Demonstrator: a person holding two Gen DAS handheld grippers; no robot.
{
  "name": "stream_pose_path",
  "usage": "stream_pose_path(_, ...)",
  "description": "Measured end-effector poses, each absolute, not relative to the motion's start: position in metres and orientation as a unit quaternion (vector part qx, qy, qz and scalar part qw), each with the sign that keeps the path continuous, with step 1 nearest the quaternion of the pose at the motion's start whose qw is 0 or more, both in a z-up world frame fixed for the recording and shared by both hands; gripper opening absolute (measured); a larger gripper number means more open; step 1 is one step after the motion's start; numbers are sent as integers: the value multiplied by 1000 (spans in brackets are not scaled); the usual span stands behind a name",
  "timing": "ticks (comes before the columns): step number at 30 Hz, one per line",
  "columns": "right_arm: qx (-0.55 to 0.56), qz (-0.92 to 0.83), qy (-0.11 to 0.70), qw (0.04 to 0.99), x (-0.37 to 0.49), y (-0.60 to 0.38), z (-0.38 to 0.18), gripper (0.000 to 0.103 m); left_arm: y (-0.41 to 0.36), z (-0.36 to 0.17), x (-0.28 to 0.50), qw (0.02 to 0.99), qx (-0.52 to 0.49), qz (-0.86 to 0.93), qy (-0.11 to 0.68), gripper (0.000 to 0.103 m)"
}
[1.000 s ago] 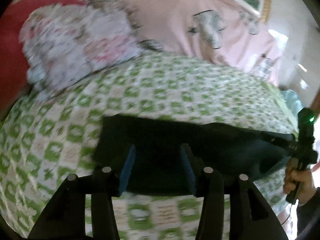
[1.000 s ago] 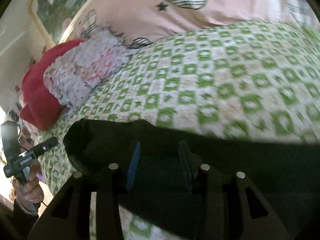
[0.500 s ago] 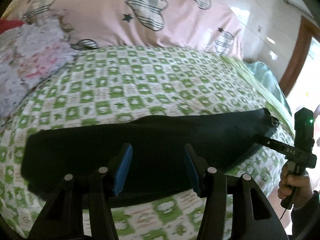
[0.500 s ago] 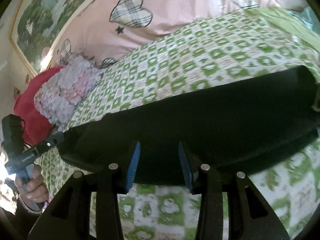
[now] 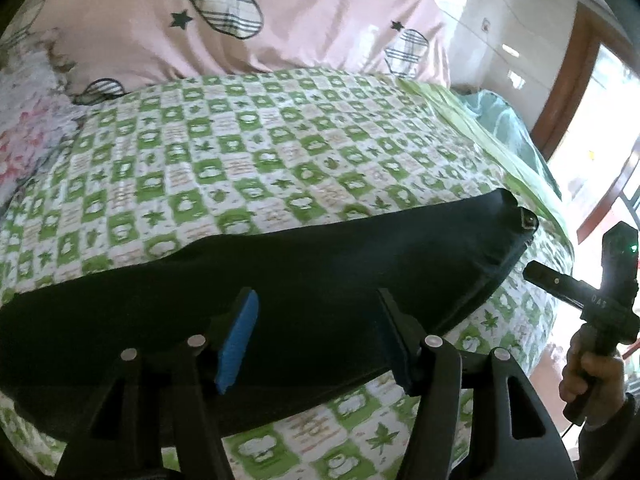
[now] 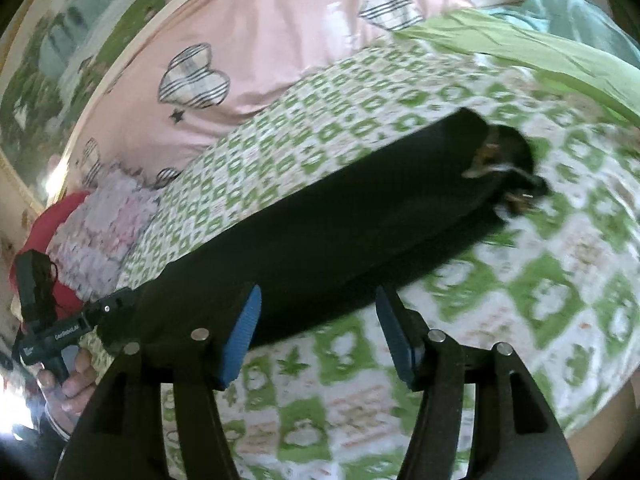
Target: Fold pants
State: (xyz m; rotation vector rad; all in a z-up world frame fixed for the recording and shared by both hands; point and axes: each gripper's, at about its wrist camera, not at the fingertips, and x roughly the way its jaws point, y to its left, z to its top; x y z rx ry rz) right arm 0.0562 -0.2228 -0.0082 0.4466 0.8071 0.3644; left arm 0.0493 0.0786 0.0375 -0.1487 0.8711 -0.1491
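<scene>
The dark pants [image 5: 304, 280] lie folded lengthwise as a long band across the green-checked bedspread [image 5: 248, 160]; their waistband end with a brown label shows at the right [image 6: 496, 160]. My left gripper [image 5: 316, 332] is open and empty just above the band's near edge. My right gripper [image 6: 316, 332] is open and empty over the near edge of the pants [image 6: 340, 232], right of the middle. Each hand-held gripper shows in the other's view: the right one [image 5: 592, 300], the left one [image 6: 68, 328].
A pink duvet with plaid hearts [image 5: 240, 20] is piled at the back of the bed. A floral cushion [image 6: 104, 240] and a red pillow [image 6: 40, 232] lie at the left. A plain green sheet [image 6: 540, 56] and a teal cloth [image 5: 504, 128] lie at the right edge.
Both grippers have drawn back and swung to the right. The pants, which filled the area around the fingers, now lie stretched out on the bed, free of both grippers.
</scene>
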Motion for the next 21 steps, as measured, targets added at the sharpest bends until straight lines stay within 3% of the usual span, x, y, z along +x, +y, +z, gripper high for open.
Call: stream_pose_path(21,339,52,384,857,87,-301,-29,63,-42,32,167,851,2,-219,478,69)
